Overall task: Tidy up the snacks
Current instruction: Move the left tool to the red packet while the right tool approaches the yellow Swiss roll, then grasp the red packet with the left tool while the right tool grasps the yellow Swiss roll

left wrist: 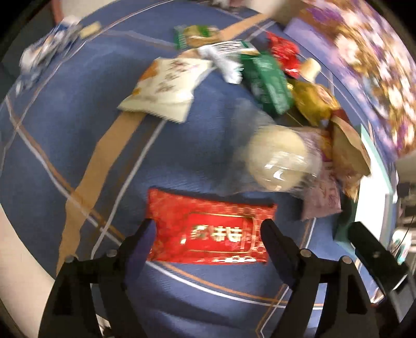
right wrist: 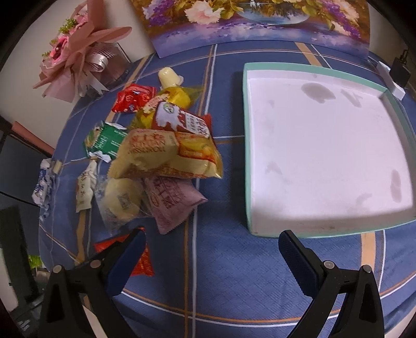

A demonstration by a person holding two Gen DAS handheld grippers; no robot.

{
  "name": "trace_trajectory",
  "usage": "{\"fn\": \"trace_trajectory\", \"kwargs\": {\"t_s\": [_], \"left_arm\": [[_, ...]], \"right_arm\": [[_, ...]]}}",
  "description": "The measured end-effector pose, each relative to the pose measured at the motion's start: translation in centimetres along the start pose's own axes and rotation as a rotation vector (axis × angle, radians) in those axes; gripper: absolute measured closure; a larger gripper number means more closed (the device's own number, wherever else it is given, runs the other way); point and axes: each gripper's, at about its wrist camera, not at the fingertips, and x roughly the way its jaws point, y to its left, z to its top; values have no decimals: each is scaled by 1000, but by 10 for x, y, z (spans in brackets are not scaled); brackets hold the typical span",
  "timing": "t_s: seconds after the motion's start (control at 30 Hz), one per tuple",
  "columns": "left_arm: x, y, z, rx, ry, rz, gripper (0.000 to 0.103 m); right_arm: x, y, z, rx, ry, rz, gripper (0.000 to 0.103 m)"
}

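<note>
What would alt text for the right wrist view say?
An empty white tray with a teal rim sits on a blue plaid tablecloth, right of a heap of snack packets topped by a yellow packet. The open right tool hovers in front, holding nothing.

I see a desk [right wrist: 234, 273] under a blue plaid cloth, against a pale wall [right wrist: 31, 85]. A floral painting [right wrist: 260, 23] leans at its back; a pink bouquet [right wrist: 78, 57] stands beside.
</note>
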Motion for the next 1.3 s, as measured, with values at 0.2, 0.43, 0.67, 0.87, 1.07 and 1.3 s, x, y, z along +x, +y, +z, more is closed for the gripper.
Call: {"fn": "trace_trajectory", "kwargs": {"t_s": [0.2, 0.43, 0.67, 0.87, 1.07, 1.3], "left_arm": [[-5, 36, 9, -71, -4, -29, 20], [-10, 26, 9, 48, 45, -70, 11], [-12, 35, 35, 52, 57, -109, 2], [-11, 33, 47, 91, 54, -77, 0], [-11, 30, 61, 160, 55, 16, 0], [-15, 36, 76, 174, 47, 59, 0]], "right_arm": [[3, 9, 12, 14, -26, 60, 0], [8, 18, 28, 53, -51, 169, 0], [15, 20, 48, 66, -66, 207, 0], [20, 15, 61, 81, -61, 246, 0], [32, 6, 63, 109, -18, 230, 0], [37, 6, 59, 93, 14, 194, 11]]}}
